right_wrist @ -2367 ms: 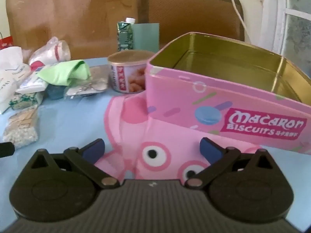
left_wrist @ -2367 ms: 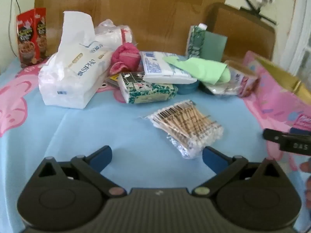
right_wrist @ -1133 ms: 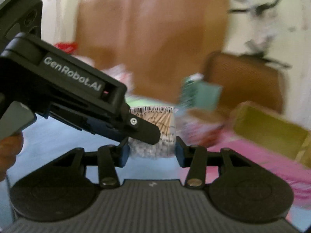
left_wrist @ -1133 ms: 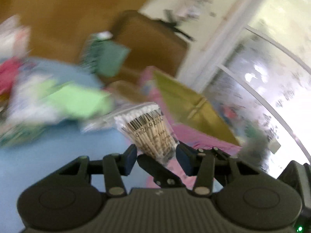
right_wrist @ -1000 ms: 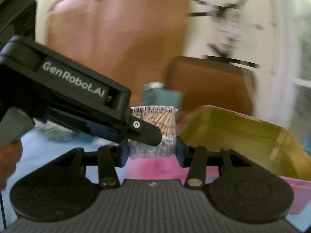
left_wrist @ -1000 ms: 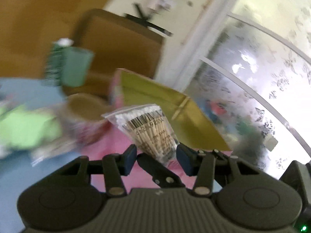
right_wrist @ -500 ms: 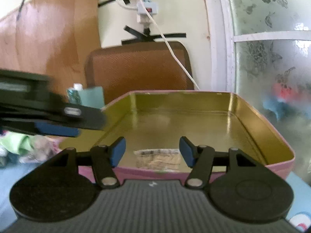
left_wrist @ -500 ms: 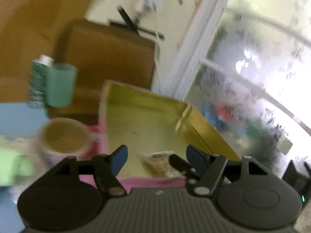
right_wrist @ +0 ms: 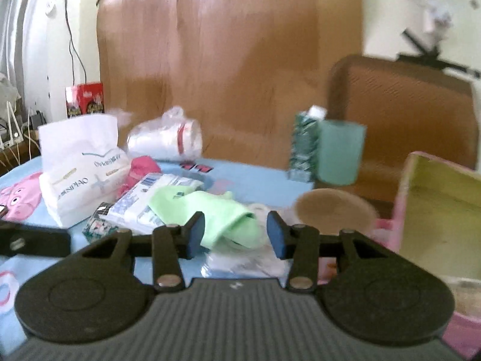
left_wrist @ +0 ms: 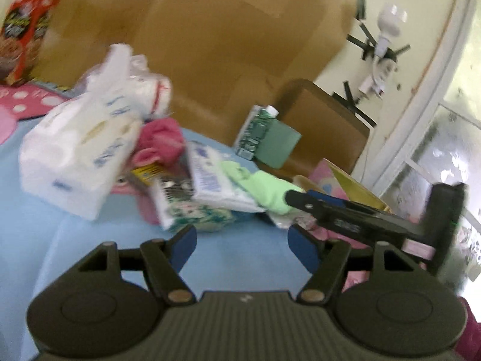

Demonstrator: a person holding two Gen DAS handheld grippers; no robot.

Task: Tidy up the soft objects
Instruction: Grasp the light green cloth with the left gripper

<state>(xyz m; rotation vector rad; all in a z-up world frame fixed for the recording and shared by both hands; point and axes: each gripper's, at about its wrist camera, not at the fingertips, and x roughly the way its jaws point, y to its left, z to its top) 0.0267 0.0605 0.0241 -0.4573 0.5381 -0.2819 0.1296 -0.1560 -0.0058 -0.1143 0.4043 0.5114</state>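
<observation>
Green cloth [right_wrist: 210, 210]: soft, light, floppy; pinch the bunched fold
Right gripper [right_wrist: 236, 234]: spread wide, empty, lined up on it
Left gripper [left_wrist: 242, 248]: released, empty

Bright window daylight, motion blur, fisheye edge distortion

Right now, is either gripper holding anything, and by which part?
Nothing is held. The left gripper and the right gripper are both open and empty; the green cloth lies beyond the right fingers.

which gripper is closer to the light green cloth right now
Right. The right gripper is open with the light green cloth just ahead between its fingers; the left gripper sits farther back over bare blue tablecloth.
</observation>
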